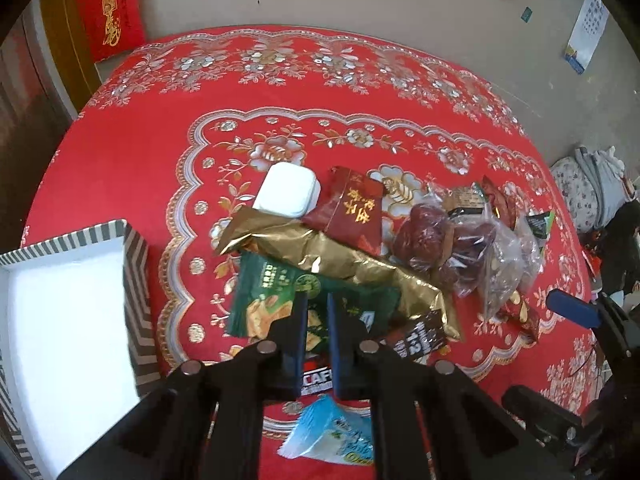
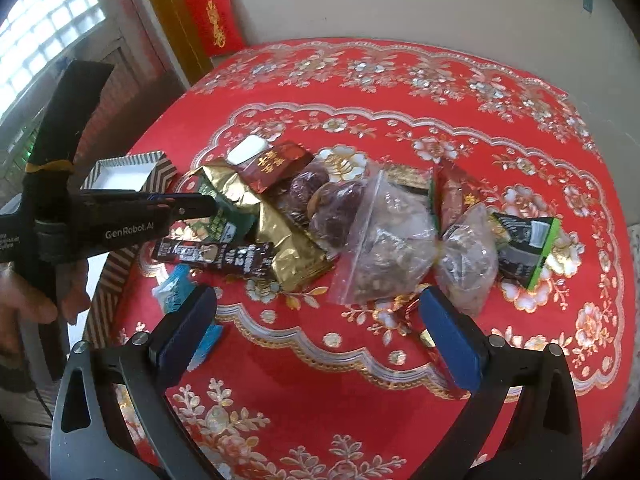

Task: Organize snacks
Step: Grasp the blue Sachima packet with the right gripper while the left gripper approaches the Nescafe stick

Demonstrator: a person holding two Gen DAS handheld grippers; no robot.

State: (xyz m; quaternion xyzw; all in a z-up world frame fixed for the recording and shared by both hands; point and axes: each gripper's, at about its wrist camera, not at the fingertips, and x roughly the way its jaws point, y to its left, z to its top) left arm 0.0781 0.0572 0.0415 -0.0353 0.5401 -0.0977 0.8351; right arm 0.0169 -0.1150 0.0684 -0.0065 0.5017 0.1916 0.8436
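Note:
A pile of snacks lies on the red tablecloth: a green cracker packet (image 1: 276, 300), a gold foil bag (image 1: 320, 252), a dark red packet (image 1: 352, 212), a white box (image 1: 286, 190), bagged red dates (image 1: 432, 240) and a clear bag of nuts (image 2: 384, 240). My left gripper (image 1: 317, 320) is nearly shut over the green cracker packet's near edge; it also shows in the right wrist view (image 2: 200, 206). My right gripper (image 2: 320, 320) is open and empty, hovering short of the nut bag. A dark coffee stick (image 2: 216, 258) and a blue packet (image 1: 332, 436) lie nearest.
A striped box (image 1: 132, 272) with a white inside stands at the table's left edge. A black-and-green packet (image 2: 524, 244) lies at the right of the pile. A red envelope (image 1: 110, 12) leans on the wall behind the table.

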